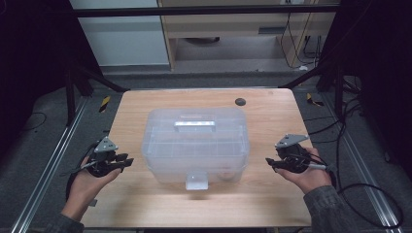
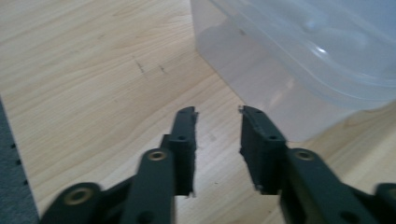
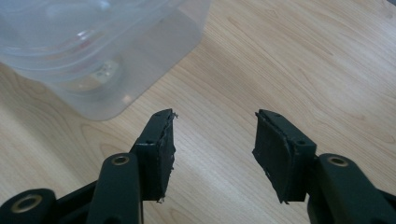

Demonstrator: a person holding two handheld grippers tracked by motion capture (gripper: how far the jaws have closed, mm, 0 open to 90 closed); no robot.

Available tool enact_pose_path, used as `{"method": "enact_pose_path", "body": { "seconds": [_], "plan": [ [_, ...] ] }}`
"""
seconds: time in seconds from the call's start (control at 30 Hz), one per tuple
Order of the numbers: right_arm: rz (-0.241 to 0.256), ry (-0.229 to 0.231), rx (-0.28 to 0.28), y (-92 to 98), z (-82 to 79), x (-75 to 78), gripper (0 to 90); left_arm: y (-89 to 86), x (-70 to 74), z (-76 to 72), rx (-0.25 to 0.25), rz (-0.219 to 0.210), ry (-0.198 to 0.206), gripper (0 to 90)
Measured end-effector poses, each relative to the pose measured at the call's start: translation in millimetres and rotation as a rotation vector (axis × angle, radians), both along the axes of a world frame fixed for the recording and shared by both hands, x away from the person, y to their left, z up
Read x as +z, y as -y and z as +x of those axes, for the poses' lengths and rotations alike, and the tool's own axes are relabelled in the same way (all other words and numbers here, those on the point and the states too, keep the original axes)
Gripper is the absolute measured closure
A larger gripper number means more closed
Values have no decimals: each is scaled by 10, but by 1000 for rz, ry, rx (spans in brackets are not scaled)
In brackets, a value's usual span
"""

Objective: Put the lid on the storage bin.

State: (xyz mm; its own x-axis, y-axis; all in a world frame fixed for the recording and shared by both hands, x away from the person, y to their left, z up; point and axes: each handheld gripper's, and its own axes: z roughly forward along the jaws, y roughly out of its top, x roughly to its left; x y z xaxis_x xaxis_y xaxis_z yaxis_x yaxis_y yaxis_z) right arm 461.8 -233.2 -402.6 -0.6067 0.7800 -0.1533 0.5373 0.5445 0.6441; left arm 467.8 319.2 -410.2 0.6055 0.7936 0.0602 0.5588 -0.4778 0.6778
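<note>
Flanking: both grippers sit beside the box, jaws parted, holding nothing.
Table (image 1: 145,204): wood, bare around the box.
Box (image 1: 195,145): clear plastic, mid-table, lid on; likely light, stiff, slick.
Left gripper (image 1: 127,162): near left wall.
Right gripper (image 1: 270,163): near right wall.
Handle (image 1: 195,126): on lid.
Latch (image 1: 197,180): front, best hold.

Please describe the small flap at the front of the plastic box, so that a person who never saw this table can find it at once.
On the wooden table, a translucent plastic box with a lid sits in the middle, between the left hand-held gripper and the right hand-held gripper. The latch hangs at the centre of its near edge, facing the person. Unlike the long handle on the lid, it is a short tab pointing down.
</note>
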Motion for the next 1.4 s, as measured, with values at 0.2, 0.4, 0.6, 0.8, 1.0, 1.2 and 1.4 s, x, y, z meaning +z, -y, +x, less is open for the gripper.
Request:
{"method": "enact_pose_path", "body": {
  "seconds": [0.2,0.4,0.6,0.8,1.0,1.2,1.4],
  "plan": [
    [9,-6,-35,31,103,-74,393,-30,-67,146,42,24,-19,301],
    [30,-2,-87,38,247,-112,283,-94,-99,269,95,35,-23,140],
    [51,3,-132,49,390,-128,212,-148,-150,388,116,23,-10,75],
    [73,-34,-177,50,526,-172,133,-157,-182,453,112,28,-15,61],
    [95,-124,-221,65,687,-252,73,-144,-190,567,119,37,-37,58],
    [92,-185,-259,99,833,-368,77,-78,-274,724,119,91,-85,58],
    [97,-228,-303,158,958,-435,85,-23,-351,837,114,124,-124,58]
  ]
}}
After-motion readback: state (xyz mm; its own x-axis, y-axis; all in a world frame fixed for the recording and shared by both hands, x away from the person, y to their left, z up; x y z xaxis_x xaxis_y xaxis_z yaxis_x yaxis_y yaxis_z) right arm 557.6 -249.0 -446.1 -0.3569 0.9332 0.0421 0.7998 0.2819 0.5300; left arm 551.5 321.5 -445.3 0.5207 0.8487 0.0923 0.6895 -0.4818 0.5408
